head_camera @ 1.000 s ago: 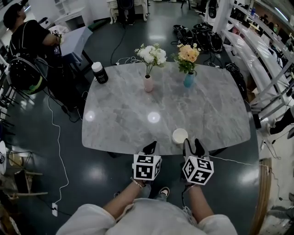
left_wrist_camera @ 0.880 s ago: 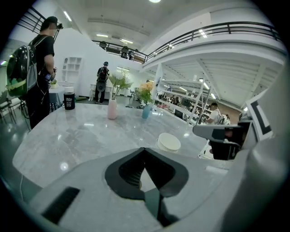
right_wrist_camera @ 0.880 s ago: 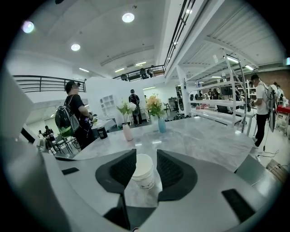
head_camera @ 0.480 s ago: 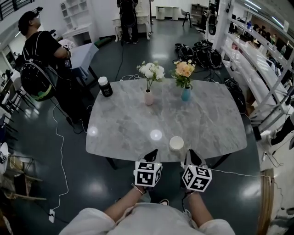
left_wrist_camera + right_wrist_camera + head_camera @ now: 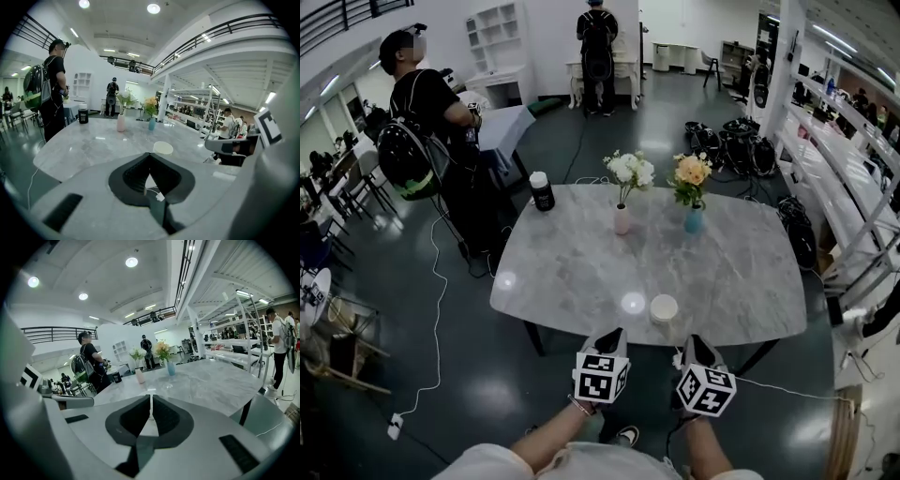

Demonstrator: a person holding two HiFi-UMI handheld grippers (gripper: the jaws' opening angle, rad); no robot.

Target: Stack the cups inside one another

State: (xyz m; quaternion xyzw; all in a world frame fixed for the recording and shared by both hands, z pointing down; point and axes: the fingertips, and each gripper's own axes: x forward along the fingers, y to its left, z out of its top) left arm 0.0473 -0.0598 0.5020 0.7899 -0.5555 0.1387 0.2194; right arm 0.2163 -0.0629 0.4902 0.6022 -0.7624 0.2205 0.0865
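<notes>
A: What are the fingers doing?
B: The left gripper [image 5: 150, 155] is holding its fingers pressed together on nothing. The right gripper [image 5: 151, 398] has just been closing its fingers, and nothing is lying between them either
A: And where are the cups sitting?
B: One white cup [image 5: 664, 308] is standing on the desk [image 5: 581, 272] near its lower edge, just below the centre of the head view. Both grippers are hovering under that edge, apart from it
A: So how far along is the task looking?
B: No loose cup is showing anywhere, so I am judging the nesting finished. How many cups are sitting inside, I cannot tell. Nothing seems to be remaining but drawing clear
</notes>
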